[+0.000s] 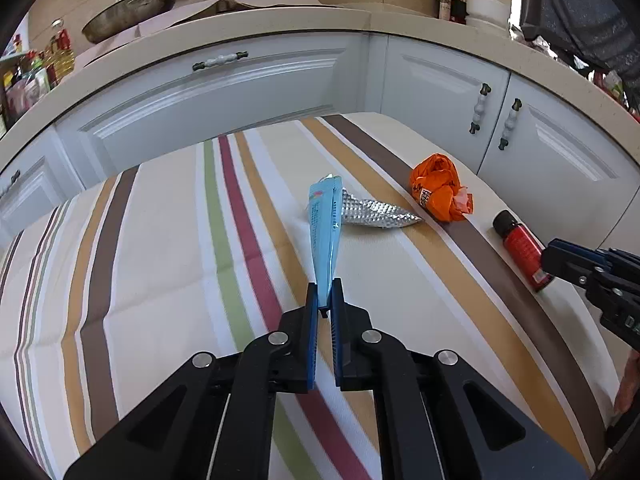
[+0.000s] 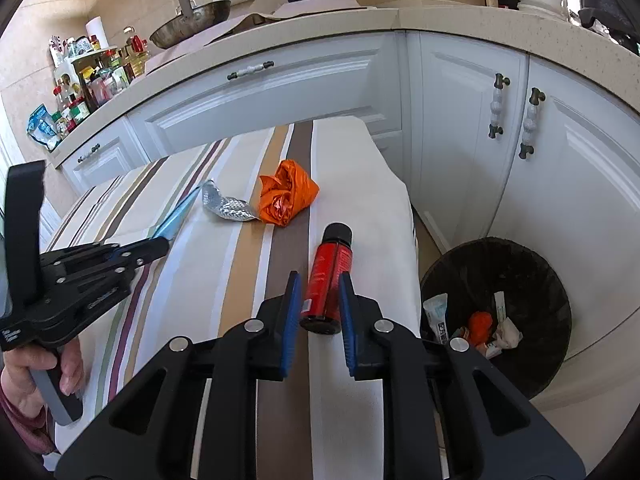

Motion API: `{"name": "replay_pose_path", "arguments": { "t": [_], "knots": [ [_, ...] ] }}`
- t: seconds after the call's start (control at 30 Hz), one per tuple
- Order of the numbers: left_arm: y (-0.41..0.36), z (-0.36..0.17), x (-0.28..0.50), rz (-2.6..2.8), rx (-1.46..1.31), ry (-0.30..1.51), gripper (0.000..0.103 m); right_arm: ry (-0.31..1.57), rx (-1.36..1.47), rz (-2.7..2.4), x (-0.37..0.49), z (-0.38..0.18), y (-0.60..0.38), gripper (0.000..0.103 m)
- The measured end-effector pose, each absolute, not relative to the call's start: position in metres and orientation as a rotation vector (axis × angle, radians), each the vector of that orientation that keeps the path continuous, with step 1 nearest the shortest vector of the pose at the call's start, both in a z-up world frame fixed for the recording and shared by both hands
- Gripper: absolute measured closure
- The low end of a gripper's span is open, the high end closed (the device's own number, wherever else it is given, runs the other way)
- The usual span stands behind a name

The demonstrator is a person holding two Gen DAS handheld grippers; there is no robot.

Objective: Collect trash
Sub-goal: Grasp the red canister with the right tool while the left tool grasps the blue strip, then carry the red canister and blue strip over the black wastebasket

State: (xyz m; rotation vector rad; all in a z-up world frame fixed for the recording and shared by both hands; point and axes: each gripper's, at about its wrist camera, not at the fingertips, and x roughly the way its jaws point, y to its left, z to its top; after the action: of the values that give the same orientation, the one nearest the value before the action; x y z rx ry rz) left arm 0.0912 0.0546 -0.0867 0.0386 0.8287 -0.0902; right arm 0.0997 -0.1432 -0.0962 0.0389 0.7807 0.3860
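Observation:
My left gripper point(image 1: 325, 294) is shut on a light blue wrapper point(image 1: 325, 228), held above the striped tablecloth point(image 1: 168, 248); the wrapper also shows in the right wrist view point(image 2: 178, 216). A crumpled silver foil wrapper point(image 1: 374, 213) and a crumpled orange bag point(image 1: 440, 190) lie behind it. My right gripper point(image 2: 319, 294) has its jaws around a small red bottle with a black cap point(image 2: 328, 276) lying near the table's right edge. Its fingers sit close to the bottle's sides; contact is unclear. The bottle also shows in the left wrist view point(image 1: 522, 246).
A black trash bin point(image 2: 496, 312) holding several pieces of trash stands on the floor to the right of the table. White cabinets point(image 2: 460, 120) and a counter with a pan point(image 2: 192, 24) and bottles run behind the table.

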Motion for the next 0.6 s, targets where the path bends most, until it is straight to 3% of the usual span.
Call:
{"name": "replay_pose_path", "arguments": {
  "t": [0.13, 0.23, 0.4, 0.47, 0.6],
  "knots": [
    [0.061, -0.083, 0.082, -0.076, 0.017, 0.819, 0.096, 0.783, 0.035, 0.373, 0.101, -0.096, -0.140, 0.079],
    [0.068, -0.080, 0.075, -0.058, 0.001, 0.805, 0.096, 0.788, 0.026, 0.361, 0.104, -0.097, -0.137, 0.070],
    [0.079, -0.076, 0.063, -0.028, -0.027, 0.794, 0.096, 0.841, 0.004, 0.348, 0.112, -0.105, -0.131, 0.070],
    [0.083, -0.077, 0.060, -0.013, -0.041, 0.792, 0.096, 0.845, -0.004, 0.348, 0.112, -0.106, -0.130, 0.078],
    [0.090, -0.078, 0.055, 0.013, -0.065, 0.790, 0.096, 0.809, -0.028, 0.338, 0.104, -0.102, -0.127, 0.080]
  ]
}}
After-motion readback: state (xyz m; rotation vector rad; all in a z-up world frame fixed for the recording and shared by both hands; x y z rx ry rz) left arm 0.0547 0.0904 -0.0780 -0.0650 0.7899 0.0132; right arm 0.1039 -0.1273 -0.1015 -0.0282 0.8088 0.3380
